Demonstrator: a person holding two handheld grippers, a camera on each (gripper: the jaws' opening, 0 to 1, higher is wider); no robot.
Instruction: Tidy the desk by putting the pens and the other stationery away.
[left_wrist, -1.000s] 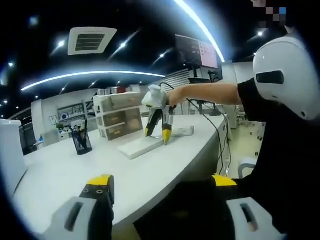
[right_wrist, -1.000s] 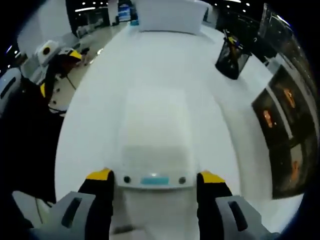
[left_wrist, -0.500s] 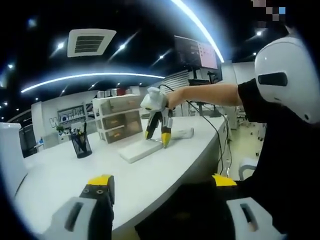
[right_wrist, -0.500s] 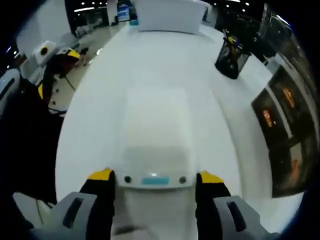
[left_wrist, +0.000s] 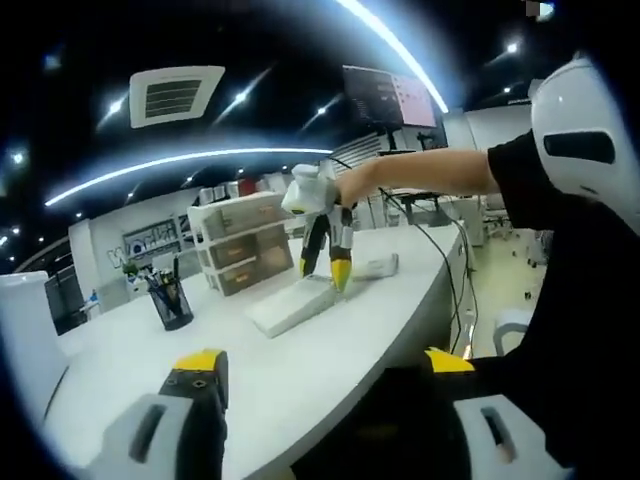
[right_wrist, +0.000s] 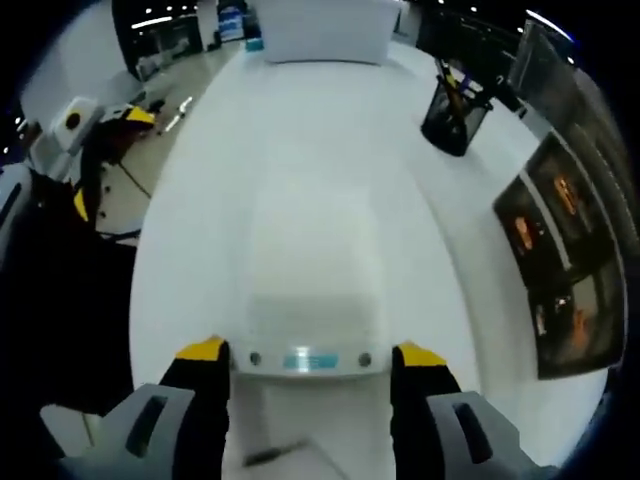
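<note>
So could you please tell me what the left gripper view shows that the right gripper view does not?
Left gripper view alone: a ceiling vent, a hanging monitor, and the person's arm reaching over the desk.

Right gripper view alone: a close look down on the white case's end, where a small blue mark shows.

Shared: the white case, the black pen cup, the drawer unit and both hand-held grippers, the right open over the case, the left open.
</note>
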